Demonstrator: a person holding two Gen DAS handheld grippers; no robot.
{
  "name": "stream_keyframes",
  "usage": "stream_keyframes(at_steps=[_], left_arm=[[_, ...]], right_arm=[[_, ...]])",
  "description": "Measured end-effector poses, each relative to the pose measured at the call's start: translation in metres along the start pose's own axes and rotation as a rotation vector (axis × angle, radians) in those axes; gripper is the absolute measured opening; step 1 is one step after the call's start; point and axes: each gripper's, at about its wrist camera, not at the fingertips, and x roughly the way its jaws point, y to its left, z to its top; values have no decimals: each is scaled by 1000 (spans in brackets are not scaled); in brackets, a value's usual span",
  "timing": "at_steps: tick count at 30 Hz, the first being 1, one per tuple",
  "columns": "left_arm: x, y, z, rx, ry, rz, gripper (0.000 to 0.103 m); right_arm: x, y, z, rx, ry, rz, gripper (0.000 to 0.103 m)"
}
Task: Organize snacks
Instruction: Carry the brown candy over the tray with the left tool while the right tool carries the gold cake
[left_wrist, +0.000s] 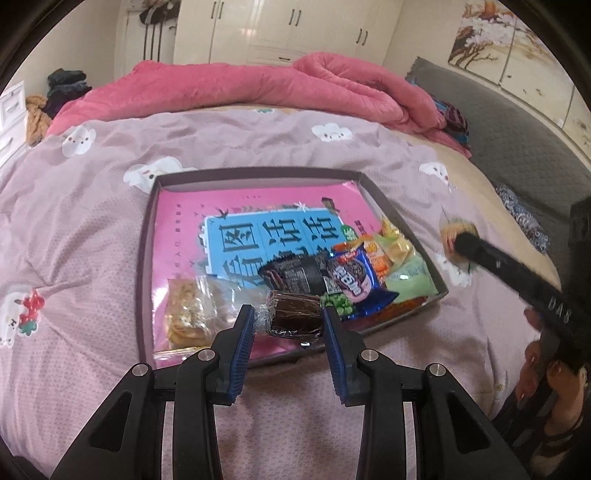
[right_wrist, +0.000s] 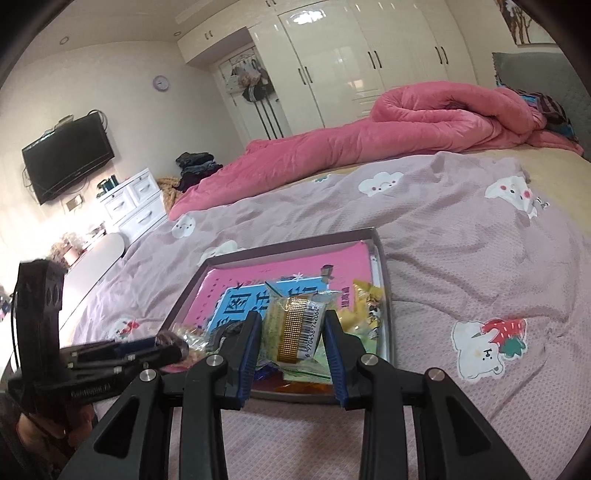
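The shallow dark-rimmed cardboard tray (left_wrist: 146, 258) lies on the mauve cloud-print bedspread (left_wrist: 92, 229), and its far and left parts show only the flat pink book cover (left_wrist: 177, 221), open to reach from above. The tray's near right corner is crowded: a blue cookie packet (left_wrist: 351, 280), a black wrapped snack (left_wrist: 295, 275), green and yellow sachets (left_wrist: 402, 266) and a clear bag of crisps (left_wrist: 184, 314) lie packed together. Bare bedspread surrounds the tray. The rolled pink quilt (left_wrist: 295, 88) blocks the far side.

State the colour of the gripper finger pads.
Blue, ribbed pads on black fingers, clearest in the left wrist view, beside the dark brown snack.
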Motion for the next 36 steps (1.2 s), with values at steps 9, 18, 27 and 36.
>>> stream_keyframes(at_steps=[9,18,27,36], left_arm=[[14,-5,-4,14,28,-5,38],[23,-5,-2,19,39,-7,38],[29,-3,0,21,45,-5,38],[34,-3,4,16,41,-6,38]], right_arm=[[10,0,2,-4,12,-13,34],[25,2,2,-17,35,-21,34],[40,1,0,-19,62,-24,34],[48,2,0,-38,64,-66,34]])
